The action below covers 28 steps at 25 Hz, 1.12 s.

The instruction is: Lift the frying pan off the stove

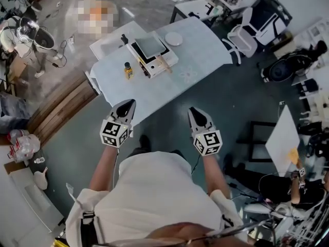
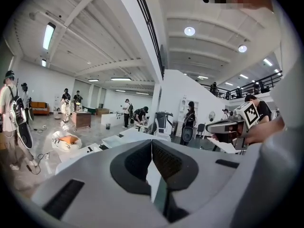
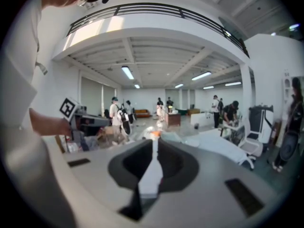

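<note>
Pale-blue cloth covers the table [image 1: 200, 60], the largest item in the head view and the reference for all positions below.

1. Stove [image 1: 149, 65]: a white, box-shaped portable unit with a dark front panel. It stands near the middle of the table, toward its far-left side.
2. Frying pan [image 1: 150, 45]: square, with a flat grey cooking surface and a lighter raised rim. It sits level on top of the stove. A tan strip, apparently its handle, projects from the pan toward the table's near edge. Neither gripper touches the pan.
3. Left gripper [image 1: 132, 103]: held at the table's near edge, pointing toward the stove and well apart from the pan. The left gripper view shows its jaws pressed together with nothing between them.
4. Right gripper [image 1: 191, 110]: held just beside the table's near edge, also pointing toward the table. Its jaws meet along one seam and carry nothing.
5. Plate [image 1: 174, 38]: round and white, on the table just beyond the stove.
6. Bottle [image 1: 127, 70]: small, amber with a dark cap, upright on the table just left of the stove.
</note>
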{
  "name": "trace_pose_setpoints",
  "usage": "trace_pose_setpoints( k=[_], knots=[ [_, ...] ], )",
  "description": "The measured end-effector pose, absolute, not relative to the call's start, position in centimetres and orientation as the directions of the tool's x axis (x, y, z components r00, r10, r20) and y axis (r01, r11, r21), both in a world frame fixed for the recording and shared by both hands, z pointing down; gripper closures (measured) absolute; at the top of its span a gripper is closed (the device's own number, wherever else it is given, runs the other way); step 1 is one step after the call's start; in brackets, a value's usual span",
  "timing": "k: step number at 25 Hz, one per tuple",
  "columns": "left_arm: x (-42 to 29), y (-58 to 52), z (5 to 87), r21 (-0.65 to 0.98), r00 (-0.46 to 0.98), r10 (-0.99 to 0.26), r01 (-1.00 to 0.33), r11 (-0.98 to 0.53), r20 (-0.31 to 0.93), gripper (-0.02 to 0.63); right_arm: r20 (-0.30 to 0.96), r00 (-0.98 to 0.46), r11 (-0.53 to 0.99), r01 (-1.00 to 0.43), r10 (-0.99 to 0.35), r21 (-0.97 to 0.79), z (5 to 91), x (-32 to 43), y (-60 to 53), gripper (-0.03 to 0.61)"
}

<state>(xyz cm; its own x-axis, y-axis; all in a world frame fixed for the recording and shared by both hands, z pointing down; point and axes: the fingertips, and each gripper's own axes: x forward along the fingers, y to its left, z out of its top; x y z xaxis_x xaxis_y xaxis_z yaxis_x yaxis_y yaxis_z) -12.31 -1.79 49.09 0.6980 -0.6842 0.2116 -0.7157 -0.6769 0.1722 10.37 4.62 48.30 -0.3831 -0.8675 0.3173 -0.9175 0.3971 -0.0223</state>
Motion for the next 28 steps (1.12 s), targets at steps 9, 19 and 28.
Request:
trace_pose_setpoints(
  k=[9, 19, 28],
  knots=[
    [-12.9, -5.0, 49.9, 0.192, 0.73, -0.648, -0.683, -0.704, 0.218, 0.583, 0.317, -0.348, 0.355, -0.934, -0.882, -0.037, 48.3, 9.5, 2.0, 0.543],
    [-11.7, -7.7, 50.0, 0.195, 0.722, -0.653, -0.691, -0.696, 0.23, 0.584, 0.31, -0.359, 0.361, -0.931, -0.88, -0.053, 48.4, 11.0, -1.4, 0.543],
    [-10.1, -12.1, 50.2, 0.194, 0.657, -0.719, -0.753, -0.628, 0.224, 0.583, 0.321, -0.452, 0.459, -0.886, -0.832, -0.057, 50.0, 12.6, -7.8, 0.543]
  ],
)
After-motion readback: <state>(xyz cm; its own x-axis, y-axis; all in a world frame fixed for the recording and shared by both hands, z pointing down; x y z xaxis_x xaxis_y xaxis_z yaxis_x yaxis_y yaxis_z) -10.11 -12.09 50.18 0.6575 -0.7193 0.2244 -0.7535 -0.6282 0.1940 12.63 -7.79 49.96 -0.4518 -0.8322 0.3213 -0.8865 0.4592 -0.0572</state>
